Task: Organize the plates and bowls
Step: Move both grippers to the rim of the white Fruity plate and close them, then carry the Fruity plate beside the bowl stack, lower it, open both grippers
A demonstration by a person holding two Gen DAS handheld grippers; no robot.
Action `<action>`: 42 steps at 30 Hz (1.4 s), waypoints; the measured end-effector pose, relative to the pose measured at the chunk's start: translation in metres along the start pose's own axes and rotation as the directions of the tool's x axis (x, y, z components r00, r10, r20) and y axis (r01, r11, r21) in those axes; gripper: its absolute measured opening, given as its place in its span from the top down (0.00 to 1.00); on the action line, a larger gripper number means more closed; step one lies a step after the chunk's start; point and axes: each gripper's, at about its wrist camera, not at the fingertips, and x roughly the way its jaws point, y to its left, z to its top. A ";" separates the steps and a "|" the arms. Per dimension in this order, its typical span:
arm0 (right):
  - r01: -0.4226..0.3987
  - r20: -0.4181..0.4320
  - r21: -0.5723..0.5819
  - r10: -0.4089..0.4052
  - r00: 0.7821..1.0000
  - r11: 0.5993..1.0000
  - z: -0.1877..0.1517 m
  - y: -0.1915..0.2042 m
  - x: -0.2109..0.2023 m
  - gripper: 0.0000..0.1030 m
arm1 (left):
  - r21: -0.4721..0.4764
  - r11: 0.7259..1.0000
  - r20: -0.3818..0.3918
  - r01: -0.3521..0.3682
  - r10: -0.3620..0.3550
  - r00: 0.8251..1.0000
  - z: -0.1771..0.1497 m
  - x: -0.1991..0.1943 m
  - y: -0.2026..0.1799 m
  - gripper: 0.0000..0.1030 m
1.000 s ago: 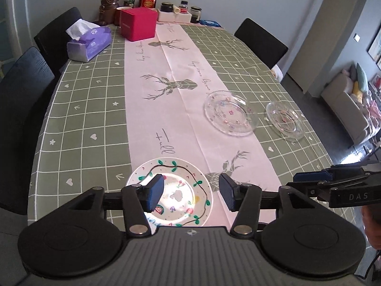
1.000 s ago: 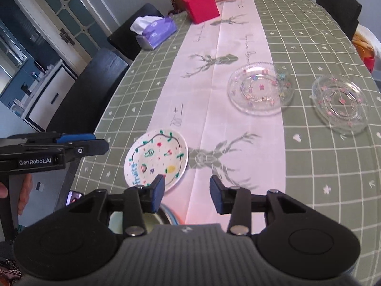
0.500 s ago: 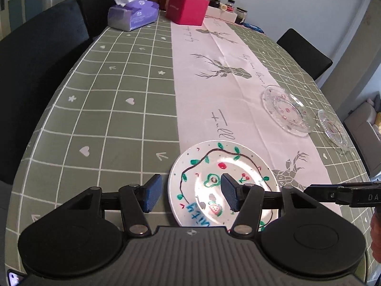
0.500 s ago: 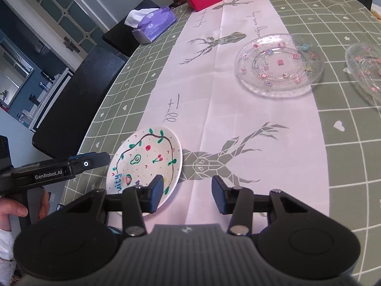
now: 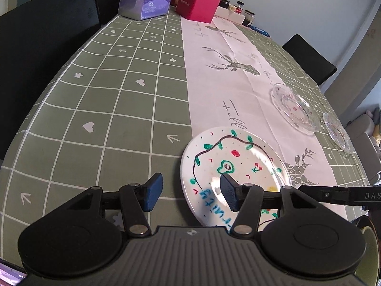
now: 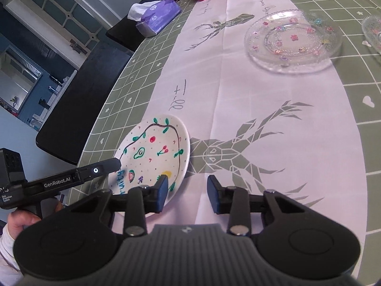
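A: Task item?
B: White glazed round plate (image 5: 238, 164), hand-painted with a vine loop, avocado, cherries and blue lettering. It lies flat near the close edge of the table (image 5: 100, 109), half on the green checked cloth, half on the pale runner (image 5: 221, 71) with deer prints.
A: Left gripper (image 5: 188, 194)?
B: Jaws parted, blue ribbed pads. One pad is over the plate's near rim, the other over the green cloth beside it. Nothing pinched; contact with the rim can't be told.
A: Right gripper (image 6: 187, 194)?
B: Jaws closing, nothing pressed between them. Left pad sits in front of the plate's edge, the other over the runner. A hand (image 6: 16, 221) grips the left tool's handle at the lower left of the right view.
A: Other dishes?
B: Clear pressed-glass plate (image 6: 293, 40), beaded rim, small coloured flowers, on the runner's edge. Second smaller glass dish (image 5: 338, 133) just beyond it, on the green cloth.
A: Background?
B: Purple tissue pack (image 5: 144, 6), pink cube box (image 5: 197, 6), jars and bottles at the far end, black chairs (image 5: 309, 59) around.
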 end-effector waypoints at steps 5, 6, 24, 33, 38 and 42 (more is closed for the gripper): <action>-0.017 -0.007 -0.013 0.016 1.000 1.000 0.002 0.002 0.005 0.67 | 0.025 1.000 0.002 0.005 -0.005 1.000 -0.003 -0.001 -0.003 0.38; -0.018 -0.009 -0.018 0.018 1.000 1.000 0.003 0.003 0.005 0.67 | 0.029 1.000 0.002 0.007 -0.008 1.000 -0.004 -0.001 -0.004 0.38; -0.043 -0.008 0.029 0.043 0.999 0.999 0.002 -0.003 0.013 0.93 | 0.094 0.995 -0.028 -0.017 0.019 0.999 -0.004 0.000 -0.013 0.76; -0.019 0.016 0.062 0.018 1.000 0.998 0.004 -0.011 0.004 0.93 | 0.046 0.999 -0.029 0.013 -0.012 1.000 0.001 0.000 -0.022 0.77; -0.002 0.041 0.080 -0.001 0.999 0.997 0.007 -0.020 -0.011 0.93 | 0.070 0.997 -0.014 0.030 -0.029 0.999 0.009 -0.005 -0.043 0.77; -0.017 0.065 0.128 0.009 0.998 0.992 0.007 -0.032 -0.030 0.93 | 0.091 0.995 -0.002 0.049 -0.049 0.999 0.018 -0.015 -0.065 0.77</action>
